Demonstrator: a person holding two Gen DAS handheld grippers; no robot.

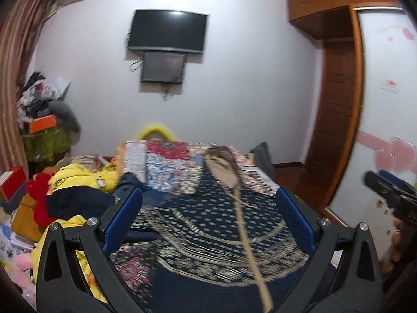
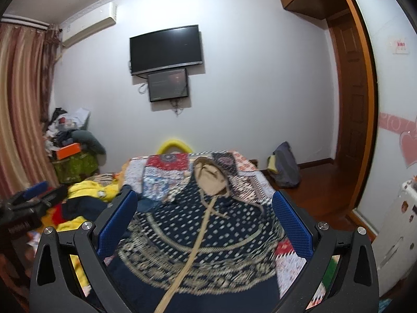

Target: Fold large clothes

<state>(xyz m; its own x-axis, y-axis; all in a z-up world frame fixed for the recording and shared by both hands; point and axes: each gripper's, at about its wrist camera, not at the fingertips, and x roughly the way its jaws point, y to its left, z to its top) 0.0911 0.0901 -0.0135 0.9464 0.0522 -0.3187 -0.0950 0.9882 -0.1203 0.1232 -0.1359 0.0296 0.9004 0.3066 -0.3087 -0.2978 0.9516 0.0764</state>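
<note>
Hovering spread and empty, left claw and right claw face the soft, floppy hooded garment; grip hem corners, six o'clock.

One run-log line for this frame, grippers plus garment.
left gripper: open, empty | right gripper: open, empty | navy patterned hooded garment: spread flat on patchwork bed quilt, unfolded

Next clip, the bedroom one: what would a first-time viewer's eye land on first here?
First, the navy patterned hooded garment spread flat on the quilted bed, its tan hood pointing toward the far wall. Both tongs, left and right, hang open above it, gripping nothing. Behind, a black TV hangs on the wall, and a yellow clothes heap lies left of the bed.
</note>
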